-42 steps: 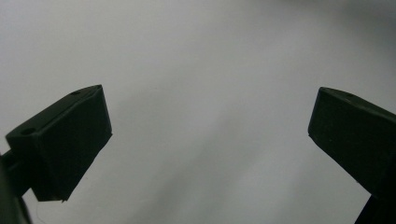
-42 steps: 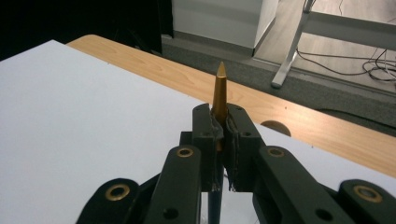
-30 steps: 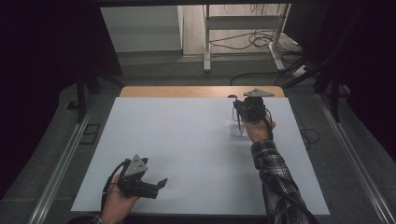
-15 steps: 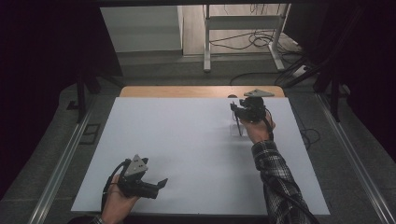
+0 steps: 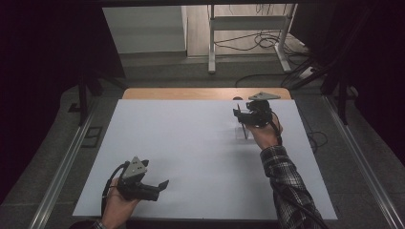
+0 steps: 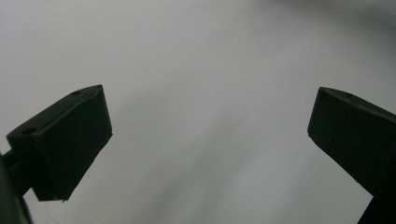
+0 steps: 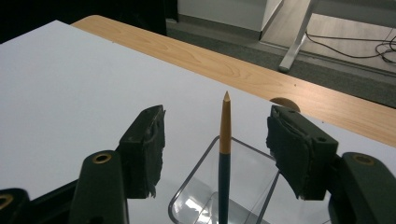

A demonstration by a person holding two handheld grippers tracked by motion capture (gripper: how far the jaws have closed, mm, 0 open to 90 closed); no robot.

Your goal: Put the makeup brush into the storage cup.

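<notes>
At the near left of the white table [image 5: 191, 157], we rest our left gripper [image 5: 160, 187] low over the bare surface, its jaws spread wide with nothing between them, apparently parked while the other hand works. The left gripper view bears this out: two black pads [image 6: 70, 140] stand well apart over blank white.

Toward the far right, our right gripper [image 5: 241, 116] hovers above a clear glass holder [image 5: 242, 132]. A pen [image 7: 224, 158] stands in the holder, upright, its teal barrel down in the glass [image 7: 252, 186] and its tan pointed end up, between the two jaws. Those jaws have just been opening; the pads [image 7: 148, 149] now stand clear on either side of the pen, touching it nowhere. We judge that the pen is freshly set down in the holder, the grip loosened so it can lean on the glass wall alone.

Beyond the white sheet runs the wooden table edge [image 7: 243, 74].
</notes>
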